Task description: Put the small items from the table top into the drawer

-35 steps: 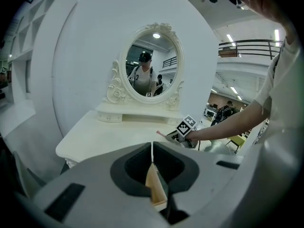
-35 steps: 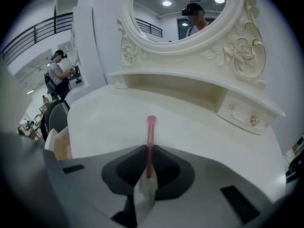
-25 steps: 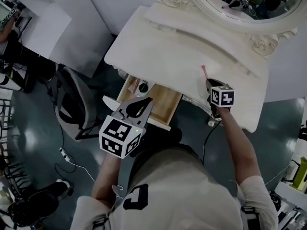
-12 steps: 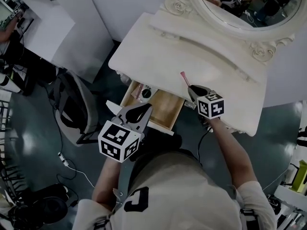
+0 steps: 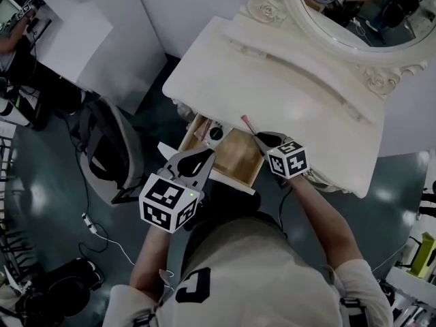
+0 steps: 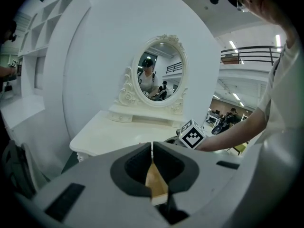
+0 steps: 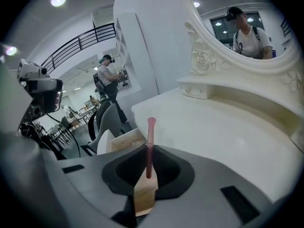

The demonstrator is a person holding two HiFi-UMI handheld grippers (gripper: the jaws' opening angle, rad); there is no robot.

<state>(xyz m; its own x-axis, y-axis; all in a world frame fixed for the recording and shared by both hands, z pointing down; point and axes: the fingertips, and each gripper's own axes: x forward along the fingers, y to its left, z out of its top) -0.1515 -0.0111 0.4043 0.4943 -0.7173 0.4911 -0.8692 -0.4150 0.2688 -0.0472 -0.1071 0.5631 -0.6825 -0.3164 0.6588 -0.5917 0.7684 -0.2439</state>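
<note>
White vanity top (image 5: 293, 90), open drawer (image 5: 235, 154), pink stick (image 7: 150, 144) pinched in R hand-held gripper (image 5: 258, 137)

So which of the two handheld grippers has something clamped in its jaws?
The right gripper: its jaws pinch a thin pink stick that pokes out ahead. The left gripper has its jaws together, nothing between them.

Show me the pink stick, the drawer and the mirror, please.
pink stick (image 7: 150, 148), right gripper view, mid-shaft.
drawer (image 5: 237, 150), head view, bare wooden floor.
mirror (image 6: 159, 72), left gripper view, middle of the glass.
</note>
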